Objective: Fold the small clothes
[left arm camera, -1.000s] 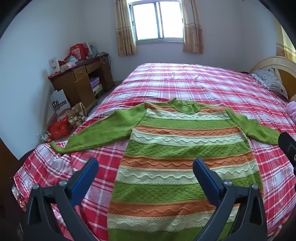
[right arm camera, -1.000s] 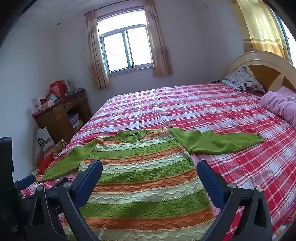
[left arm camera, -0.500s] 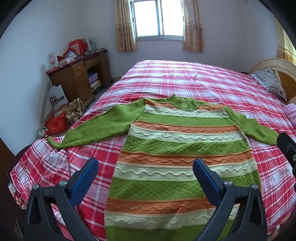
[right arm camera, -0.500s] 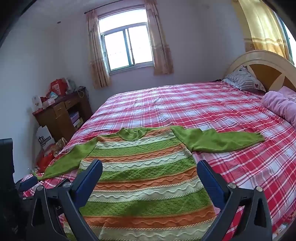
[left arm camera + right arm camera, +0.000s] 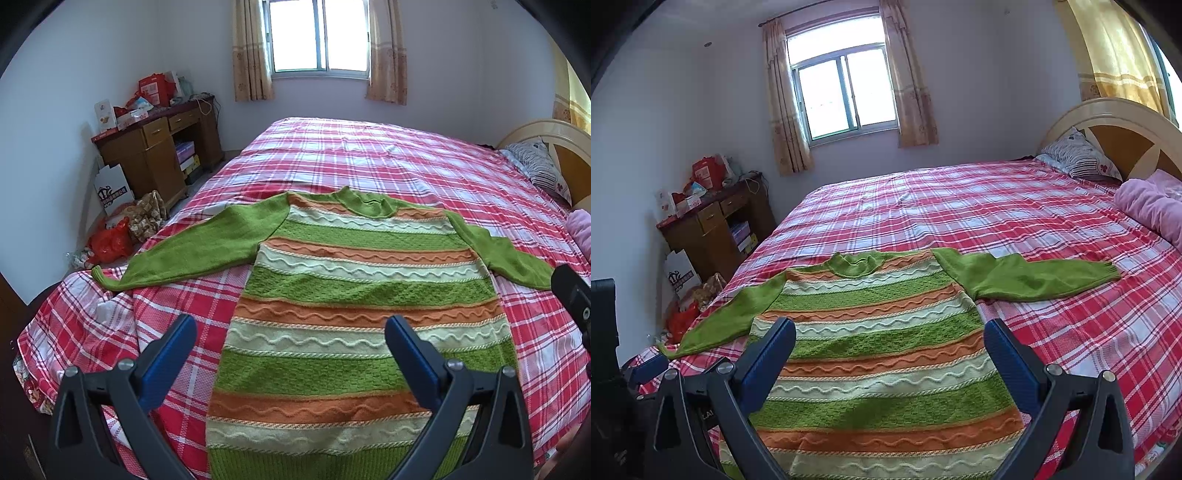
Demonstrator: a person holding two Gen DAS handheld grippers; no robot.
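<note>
Right now the green, orange and cream striped knitted sweater lies flat on the bed with the red and white plaid cover, collar toward the window, hem at the near edge. Both plain green sleeves are stretched out sideways, the left one reaching toward the bed's edge, the right one pointing toward the headboard side. The left tool hovers above the sweater's lower half, blue fingers spread wide, gripping nothing. The right tool hangs over the same garment, fingers also spread wide and empty. Off to the left stands a brown wooden desk piled with red boxes; a striped pillow and a pink blanket sit by the headboard.
</note>
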